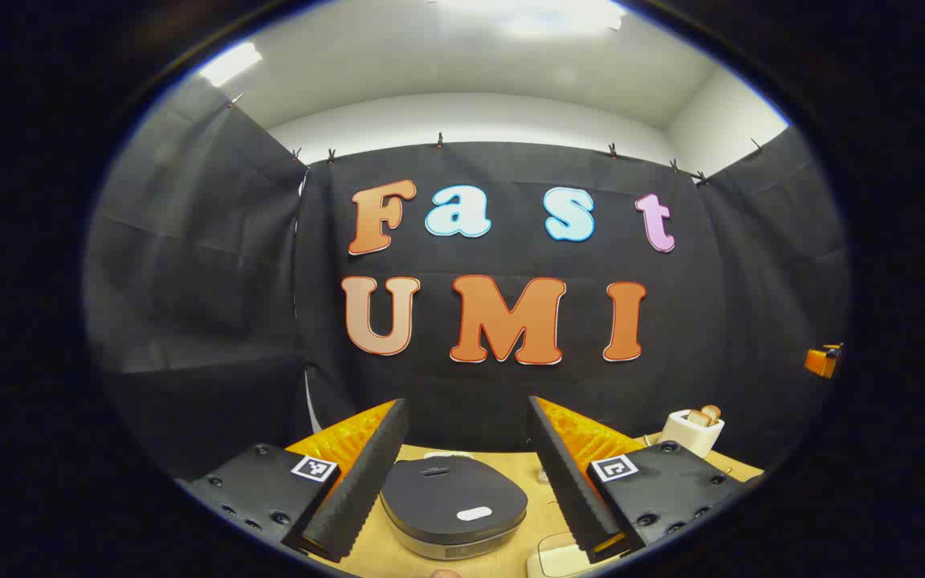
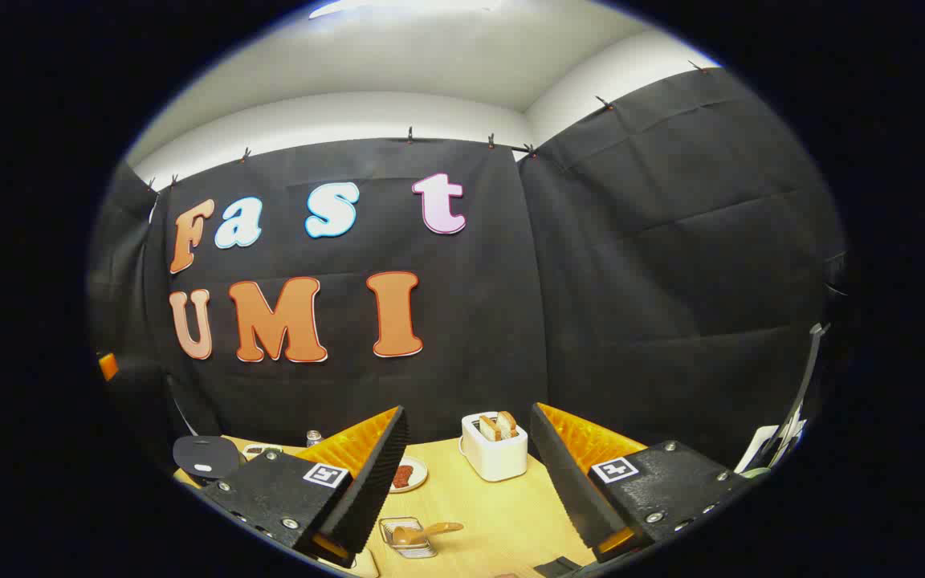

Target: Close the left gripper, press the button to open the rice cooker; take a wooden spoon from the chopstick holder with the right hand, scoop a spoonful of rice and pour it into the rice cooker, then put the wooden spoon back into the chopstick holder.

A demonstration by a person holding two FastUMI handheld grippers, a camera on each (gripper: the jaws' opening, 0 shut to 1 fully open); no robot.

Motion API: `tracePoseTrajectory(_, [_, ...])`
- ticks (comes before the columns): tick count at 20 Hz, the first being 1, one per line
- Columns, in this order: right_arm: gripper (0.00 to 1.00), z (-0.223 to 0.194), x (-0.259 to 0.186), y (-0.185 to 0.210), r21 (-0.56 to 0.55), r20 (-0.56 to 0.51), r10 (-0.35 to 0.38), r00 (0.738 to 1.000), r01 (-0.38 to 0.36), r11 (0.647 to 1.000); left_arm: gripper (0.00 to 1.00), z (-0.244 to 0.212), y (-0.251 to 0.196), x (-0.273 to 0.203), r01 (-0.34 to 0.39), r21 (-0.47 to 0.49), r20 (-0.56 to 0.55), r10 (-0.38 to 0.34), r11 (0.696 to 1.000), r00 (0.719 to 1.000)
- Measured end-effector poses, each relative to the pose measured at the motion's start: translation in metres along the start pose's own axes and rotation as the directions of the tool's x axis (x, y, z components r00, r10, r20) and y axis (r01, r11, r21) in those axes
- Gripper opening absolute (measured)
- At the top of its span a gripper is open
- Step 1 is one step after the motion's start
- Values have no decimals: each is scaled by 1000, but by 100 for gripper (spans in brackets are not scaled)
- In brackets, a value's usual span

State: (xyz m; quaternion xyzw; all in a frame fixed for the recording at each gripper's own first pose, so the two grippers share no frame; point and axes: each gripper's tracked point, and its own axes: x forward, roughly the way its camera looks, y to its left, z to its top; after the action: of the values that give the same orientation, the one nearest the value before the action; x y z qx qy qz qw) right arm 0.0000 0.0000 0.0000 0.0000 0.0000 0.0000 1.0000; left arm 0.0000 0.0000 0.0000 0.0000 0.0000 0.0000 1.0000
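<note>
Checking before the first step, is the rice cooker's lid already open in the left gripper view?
No, the rice cooker sits with its dark lid flat and shut, framed between the open left gripper.

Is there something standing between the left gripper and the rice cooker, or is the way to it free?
Nothing visible stands in the way. The left gripper is open above the table, and the closed rice cooker shows directly between its fingers.

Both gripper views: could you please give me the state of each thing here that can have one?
Rice cooker: lid shut, button not pressed.
Left gripper: jaws open, above the cooker, holding nothing.
Right gripper: jaws open, holding nothing.
Toaster: upright, bread slices standing in the slots.
Spoon: lying in a small holder on the table, not picked up.
</note>
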Motion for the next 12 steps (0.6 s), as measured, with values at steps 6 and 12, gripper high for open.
tracePoseTrajectory(6, [94, -2, -1, 1, -69, -24, -19, 1000, 18, 997, 100, -4, 15, 5, -32, -53, -46, 30, 998, 999])
tracePoseTrajectory(12, [94, 8, -6, 16, -58, -15, 19, 1000, -20, 998, 100, 27, 35, 0, -65, -33, 30, 66, 997, 997])
